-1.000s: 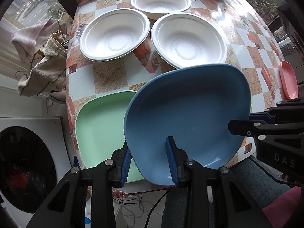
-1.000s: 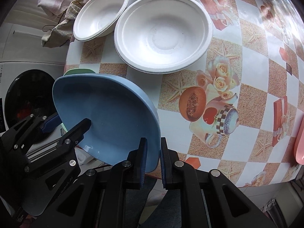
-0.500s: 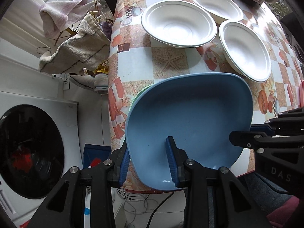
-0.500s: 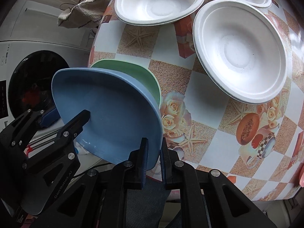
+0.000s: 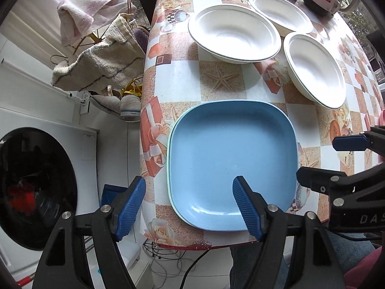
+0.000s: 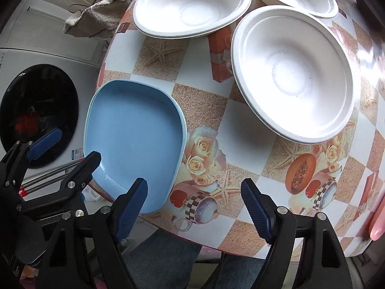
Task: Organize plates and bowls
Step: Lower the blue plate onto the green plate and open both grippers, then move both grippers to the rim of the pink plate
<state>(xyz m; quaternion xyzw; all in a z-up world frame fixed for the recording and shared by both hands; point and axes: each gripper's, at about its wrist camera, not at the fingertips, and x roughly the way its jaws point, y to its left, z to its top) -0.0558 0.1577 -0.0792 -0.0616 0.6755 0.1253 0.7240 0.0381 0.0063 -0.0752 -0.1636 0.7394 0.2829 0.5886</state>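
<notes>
Both your grippers, left and right, are opening with nothing held. Blue plate sits stacked on the near table corner; the nearest white bowl lies ahead of your right, closer to it.

A square plate lies at the near edge of the table, stacked squarely on a second plate whose rim shows only along its left side. Behind the stack sit three bowls: one straight behind, one to its right and touching it, and a third farther back behind both. Left of the table, below its edge, stands a washing machine, with towels draped on a rack behind it.
</notes>
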